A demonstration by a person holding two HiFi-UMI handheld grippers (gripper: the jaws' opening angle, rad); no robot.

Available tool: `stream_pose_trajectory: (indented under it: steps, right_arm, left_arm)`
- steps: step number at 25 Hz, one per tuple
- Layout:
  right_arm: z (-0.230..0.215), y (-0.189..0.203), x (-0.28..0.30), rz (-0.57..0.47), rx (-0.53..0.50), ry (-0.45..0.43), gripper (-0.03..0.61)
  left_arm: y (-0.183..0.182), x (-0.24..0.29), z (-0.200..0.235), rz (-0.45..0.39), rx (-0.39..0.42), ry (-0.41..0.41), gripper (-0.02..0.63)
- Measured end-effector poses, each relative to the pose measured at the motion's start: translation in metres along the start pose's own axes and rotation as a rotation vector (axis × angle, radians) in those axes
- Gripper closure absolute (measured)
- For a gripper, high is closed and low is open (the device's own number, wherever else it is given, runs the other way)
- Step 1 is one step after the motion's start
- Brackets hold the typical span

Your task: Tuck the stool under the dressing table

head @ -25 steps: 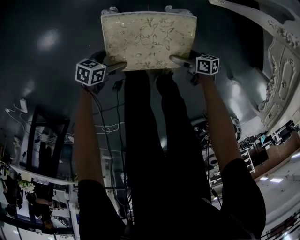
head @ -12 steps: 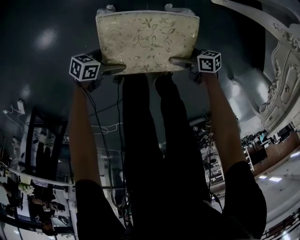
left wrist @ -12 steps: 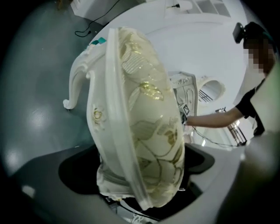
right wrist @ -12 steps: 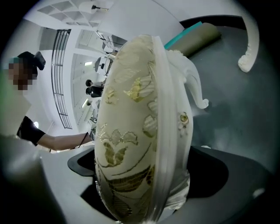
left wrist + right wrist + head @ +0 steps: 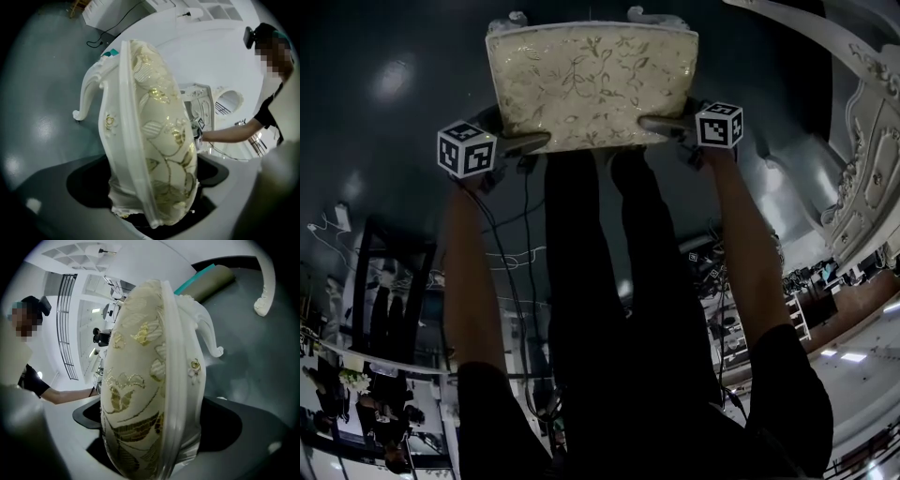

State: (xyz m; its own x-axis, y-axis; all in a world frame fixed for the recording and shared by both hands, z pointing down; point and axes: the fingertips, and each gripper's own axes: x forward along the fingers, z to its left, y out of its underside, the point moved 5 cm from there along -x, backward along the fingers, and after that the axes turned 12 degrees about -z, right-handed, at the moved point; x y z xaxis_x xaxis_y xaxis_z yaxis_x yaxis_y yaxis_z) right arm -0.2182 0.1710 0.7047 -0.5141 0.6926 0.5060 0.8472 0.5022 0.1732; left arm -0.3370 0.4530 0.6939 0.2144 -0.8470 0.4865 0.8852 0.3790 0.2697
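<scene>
Dark floor (image 5: 394,141), stool (image 5: 591,84) set crosswise, left claw (image 5: 530,142) spread around it, right claw (image 5: 661,122) clamped

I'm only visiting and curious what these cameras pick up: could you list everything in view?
stool: 1, white frame with a cream floral cushion, ahead of the person
dressing table: 1, white and carved, right edge of the head view
floor: 1, dark and glossy, all around
roll: 1, brown with a teal end, on the floor beyond the stool
left tongs: 1, grey with a marker cube, jaws wide around the stool's left side
right tongs: 1, grey with a marker cube, closed on the stool's right side
arms: 2, bare, reaching to the tongs
legs: 2, black trousers, centre
</scene>
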Motion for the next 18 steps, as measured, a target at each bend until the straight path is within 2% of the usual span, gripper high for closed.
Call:
stream_pose_trajectory:
  steps: [3, 5, 9, 14, 18]
  right_arm:
    - [0.006, -0.005, -0.004, -0.036, 0.008, -0.012, -0.02]
    - [0.01, -0.008, -0.007, -0.051, 0.009, -0.014, -0.02]
    - [0.008, -0.003, -0.005, -0.036, -0.012, -0.015, -0.02]
    - [0.001, 0.001, 0.002, -0.087, -0.001, -0.03, -0.02]
    - [0.008, 0.003, -0.007, -0.116, 0.002, -0.041, -0.02]
  left_arm:
    - [-0.002, -0.006, -0.008, -0.078, -0.022, -0.006, 0.058]
    - [-0.003, -0.008, -0.013, -0.1, -0.029, -0.007, 0.06]
    - [0.001, -0.007, -0.01, -0.063, -0.006, -0.008, 0.061]
    - [-0.005, -0.007, -0.003, -0.078, 0.02, -0.009, 0.061]
    - [-0.008, -0.011, -0.015, -0.08, 0.027, -0.016, 0.061]
